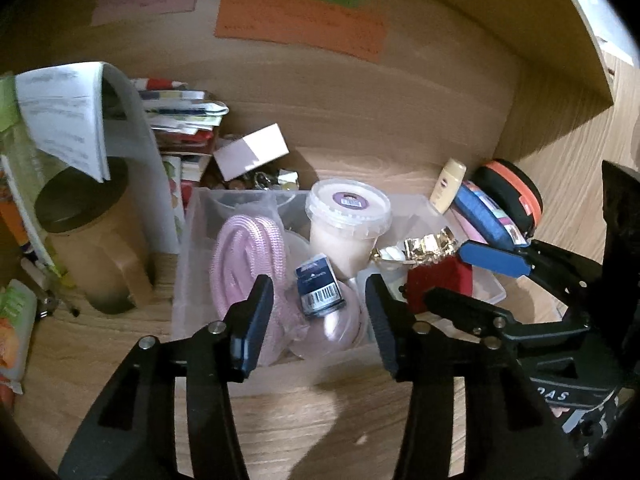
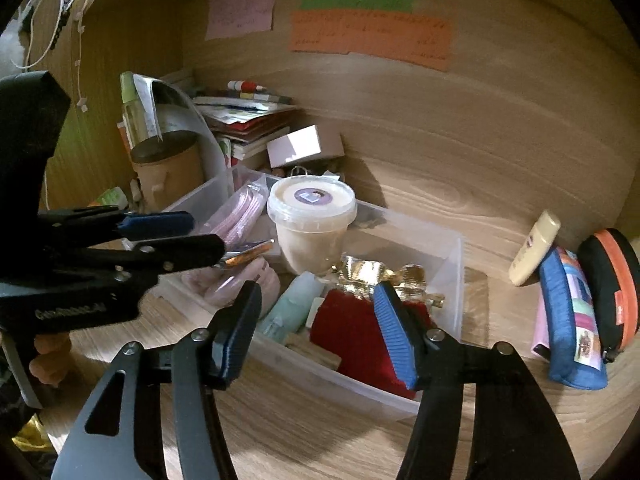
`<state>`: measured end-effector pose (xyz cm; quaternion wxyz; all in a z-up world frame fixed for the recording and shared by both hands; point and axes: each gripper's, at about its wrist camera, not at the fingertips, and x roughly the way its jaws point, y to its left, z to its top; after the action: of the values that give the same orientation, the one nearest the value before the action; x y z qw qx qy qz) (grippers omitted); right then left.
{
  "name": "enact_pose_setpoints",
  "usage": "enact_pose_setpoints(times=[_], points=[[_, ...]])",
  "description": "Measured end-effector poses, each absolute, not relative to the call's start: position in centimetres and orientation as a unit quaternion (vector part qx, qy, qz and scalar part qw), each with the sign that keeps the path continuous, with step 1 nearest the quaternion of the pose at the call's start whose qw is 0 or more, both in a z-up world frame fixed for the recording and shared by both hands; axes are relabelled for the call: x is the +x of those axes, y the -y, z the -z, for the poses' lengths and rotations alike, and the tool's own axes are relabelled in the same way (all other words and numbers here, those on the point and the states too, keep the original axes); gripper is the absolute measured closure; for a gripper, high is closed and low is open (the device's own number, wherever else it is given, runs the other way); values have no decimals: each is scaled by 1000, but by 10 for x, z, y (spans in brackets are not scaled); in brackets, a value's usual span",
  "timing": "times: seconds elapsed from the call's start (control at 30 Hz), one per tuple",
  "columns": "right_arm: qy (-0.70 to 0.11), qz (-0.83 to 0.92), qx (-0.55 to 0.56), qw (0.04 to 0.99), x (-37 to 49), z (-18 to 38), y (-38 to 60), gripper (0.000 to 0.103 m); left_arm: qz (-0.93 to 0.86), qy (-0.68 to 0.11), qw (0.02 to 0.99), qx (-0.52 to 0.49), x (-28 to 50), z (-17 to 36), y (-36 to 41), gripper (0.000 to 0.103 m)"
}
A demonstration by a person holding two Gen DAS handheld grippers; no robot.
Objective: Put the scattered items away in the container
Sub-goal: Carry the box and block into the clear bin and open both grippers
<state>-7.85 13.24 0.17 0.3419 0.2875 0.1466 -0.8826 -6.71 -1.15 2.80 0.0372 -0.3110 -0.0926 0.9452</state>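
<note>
- Left wrist view looks down past the left gripper (image 1: 320,312), whose jaws stand wide apart with nothing between them, above the near wall of the clear container (image 1: 490,294).
- Straight ahead of those jaws, inside the container, lie a pink rope (image 1: 248,256), a small dark bottle (image 1: 318,288) and a lidded tub (image 1: 348,220).
- Right wrist view shows the right gripper (image 2: 320,328) with jaws just as wide and empty, poised over the container's near end, where a red box (image 2: 352,332), a gold wrapper (image 2: 368,276) and a pale green tube (image 2: 294,308) already sit.
- My reading is that this is a pause between items: both grippers have nothing in hold, so a fresh pick is due.
- Scattered things left on the worktop lie to the right of the right jaws: a cream bottle (image 2: 534,248), a blue pouch (image 2: 568,320) and a black-and-orange case (image 2: 612,292), leaning together just beside the container.
- Next move likely calls for swinging the right gripper toward that group; the cream bottle, nearest and slim, looks the easiest fit.
- Jaws should close across its narrow body, taking care not to topple the pouch it leans on.
</note>
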Motion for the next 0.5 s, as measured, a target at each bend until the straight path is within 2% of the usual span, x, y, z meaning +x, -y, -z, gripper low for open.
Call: enact_pose_setpoints(times=[0.13,0.37,0.5], points=[[-140,885,287,338,-78,-3,-137,47,-949,97,22,-300,-57,-29,16,44],[-128,888,289,333,-75,-4,-144,40,-951,96,4,-294,-42,-29,22,34],[-118,892,284,332,-70,-8,-152,25,-952,85,-8,-294,-37,-30,21,29]])
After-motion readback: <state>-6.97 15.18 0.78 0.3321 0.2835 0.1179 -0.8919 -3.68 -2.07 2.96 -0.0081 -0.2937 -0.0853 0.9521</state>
